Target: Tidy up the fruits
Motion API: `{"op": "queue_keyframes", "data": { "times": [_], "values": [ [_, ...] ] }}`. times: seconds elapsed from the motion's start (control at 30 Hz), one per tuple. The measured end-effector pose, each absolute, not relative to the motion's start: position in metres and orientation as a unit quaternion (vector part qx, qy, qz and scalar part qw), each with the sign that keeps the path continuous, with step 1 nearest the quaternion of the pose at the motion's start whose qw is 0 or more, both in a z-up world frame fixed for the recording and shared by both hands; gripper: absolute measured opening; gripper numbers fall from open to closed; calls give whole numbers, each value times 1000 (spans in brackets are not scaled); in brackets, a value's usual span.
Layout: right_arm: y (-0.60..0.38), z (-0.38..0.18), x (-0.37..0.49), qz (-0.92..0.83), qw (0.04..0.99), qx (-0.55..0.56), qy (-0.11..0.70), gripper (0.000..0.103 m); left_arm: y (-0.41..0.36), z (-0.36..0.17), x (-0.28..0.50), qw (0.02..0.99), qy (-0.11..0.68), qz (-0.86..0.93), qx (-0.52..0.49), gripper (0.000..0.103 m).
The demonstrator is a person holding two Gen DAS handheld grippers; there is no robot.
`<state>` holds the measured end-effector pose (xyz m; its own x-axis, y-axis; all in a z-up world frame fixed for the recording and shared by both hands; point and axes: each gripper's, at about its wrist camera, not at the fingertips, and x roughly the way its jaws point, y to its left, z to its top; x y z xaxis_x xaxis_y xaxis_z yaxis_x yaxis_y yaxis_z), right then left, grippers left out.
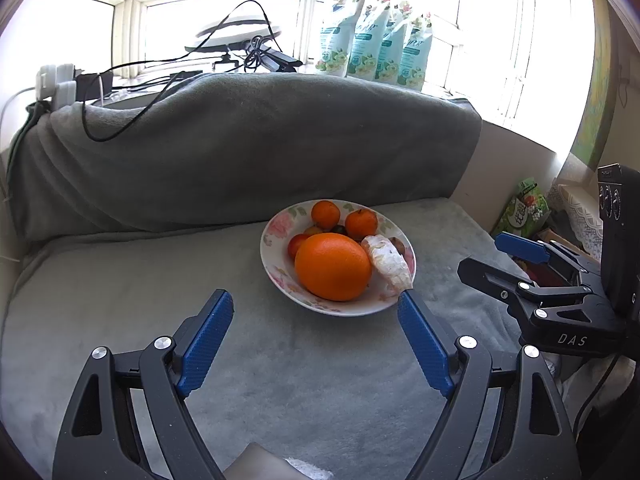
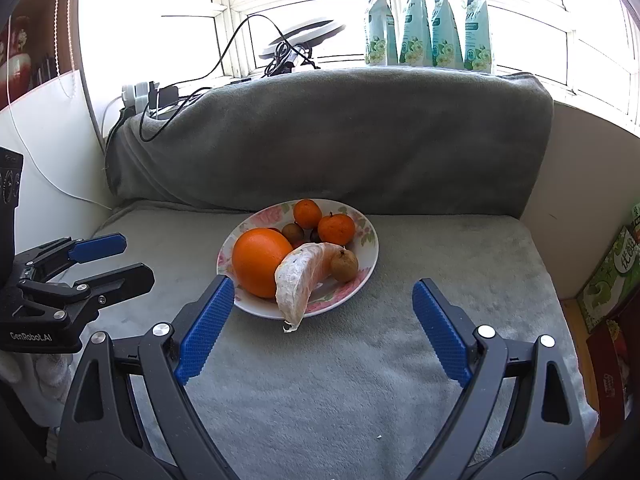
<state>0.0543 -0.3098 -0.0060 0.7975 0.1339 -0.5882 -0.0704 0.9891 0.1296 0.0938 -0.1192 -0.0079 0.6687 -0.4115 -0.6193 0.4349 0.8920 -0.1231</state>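
Right wrist: bowl (image 2: 370, 256) beyond fingers (image 2: 206, 330) (apart)

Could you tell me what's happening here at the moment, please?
A person holds two grippers over a grey blanket, and both are open and empty. The left gripper and right gripper point at a floral bowl holding a big orange, two mandarins, a peeled pomelo wedge and some small fruit. Nothing is being gripped.

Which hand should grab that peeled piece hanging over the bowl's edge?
Probably the right hand-held gripper. The peeled segment hangs over the bowl rim on its side, almost between its open fingers. From the left hand-held gripper, the big orange sits in front.
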Motion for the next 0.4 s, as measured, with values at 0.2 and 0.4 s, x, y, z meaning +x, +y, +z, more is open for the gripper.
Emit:
{"op": "queue_keyframes", "data": {
  "times": [0.2,0.4],
  "values": [
    [-309,-8,55,55,945,50,318,93,-119,-8,92,915,330,-232,17,85],
    [-310,-10,57,55,944,53,321,93,-116,-7,92,916,328,-231,12,85]
  ]
}}
